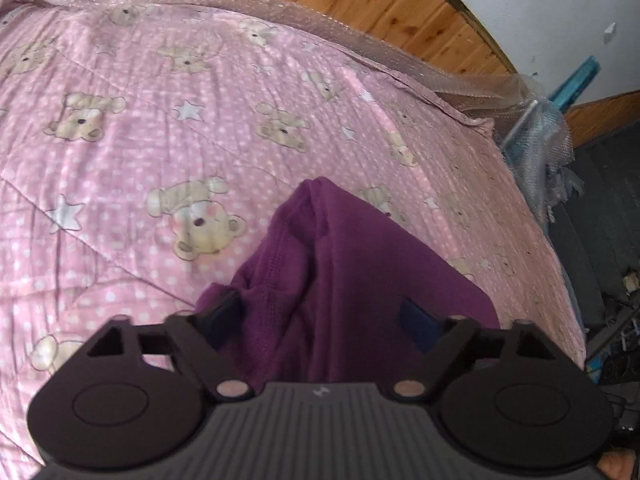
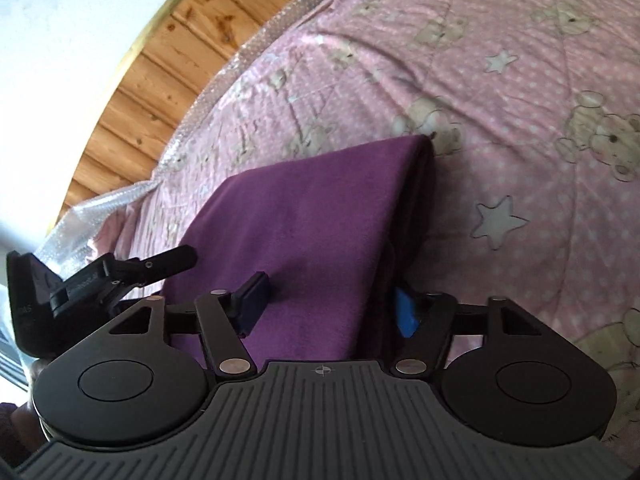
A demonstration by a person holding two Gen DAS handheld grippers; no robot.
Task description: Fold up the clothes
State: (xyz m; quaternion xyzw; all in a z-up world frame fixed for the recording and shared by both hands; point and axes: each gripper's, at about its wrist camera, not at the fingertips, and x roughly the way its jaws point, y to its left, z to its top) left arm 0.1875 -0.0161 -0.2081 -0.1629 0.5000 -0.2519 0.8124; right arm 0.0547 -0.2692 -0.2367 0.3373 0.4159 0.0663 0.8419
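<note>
Right wrist view: both tools, left (image 1: 320, 320) and right (image 2: 326, 304), spread wide astride fuzzy purple folded garment (image 2: 304, 220).

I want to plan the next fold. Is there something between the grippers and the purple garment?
Nothing visible. The purple garment already lies between the fingers of the left gripper and of the right gripper, on the pink quilt.

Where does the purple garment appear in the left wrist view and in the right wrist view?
Left wrist view: the purple garment is at lower centre, bunched, between the fingers.
Right wrist view: it is at centre, a smooth folded panel.
Shared landmark: the pink teddy-bear quilt under it.
</note>
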